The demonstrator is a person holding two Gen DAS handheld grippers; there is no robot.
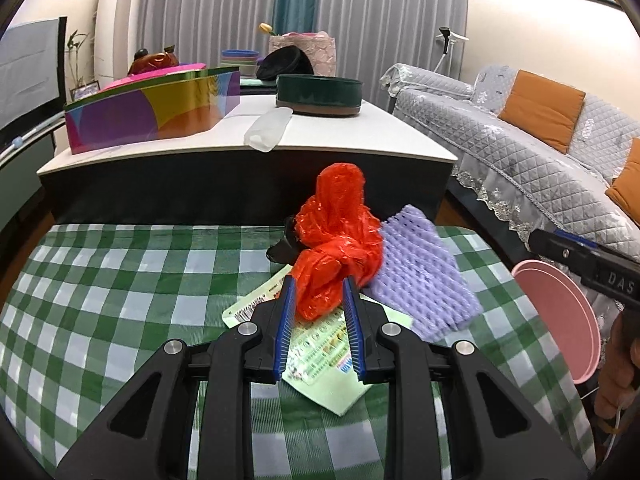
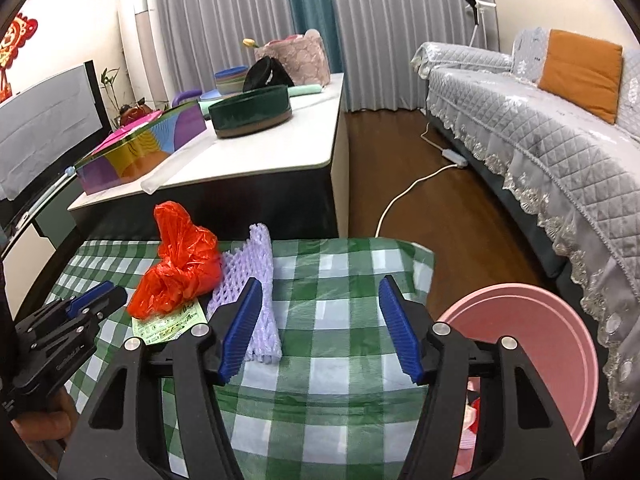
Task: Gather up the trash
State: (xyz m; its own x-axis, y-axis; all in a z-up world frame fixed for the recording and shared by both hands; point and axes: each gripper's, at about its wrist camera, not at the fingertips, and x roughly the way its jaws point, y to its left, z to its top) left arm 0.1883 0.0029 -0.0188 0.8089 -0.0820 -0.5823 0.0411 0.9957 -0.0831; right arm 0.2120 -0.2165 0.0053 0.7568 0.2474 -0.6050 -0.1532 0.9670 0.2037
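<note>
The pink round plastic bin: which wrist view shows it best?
The right wrist view. There the pink round plastic bin shows most of its rim and its opening beside the green checked tablecloth. In the left wrist view only part of the bin's rim appears at the right edge, partly hidden behind the right claw's body.

The red bag [image 1: 338, 240] is thin crinkled plastic with a glossy sheen, and at its 3 o'clock the lilac fruit sleeve [image 1: 424, 272] is soft foam netting, matt and full of holes. Beneath them the leaflet [image 1: 324, 364] is smooth printed paper, lying on the green-checked tablecloth [image 1: 120, 300], which looks like woven cloth with a faint shine. The left gripper [image 1: 319, 284] has matt black plastic arms, ribbed blue pads [image 1: 285, 332] and bright metal rivets, while the pink bin [image 2: 540, 344] is smooth, satin plastic.
</note>
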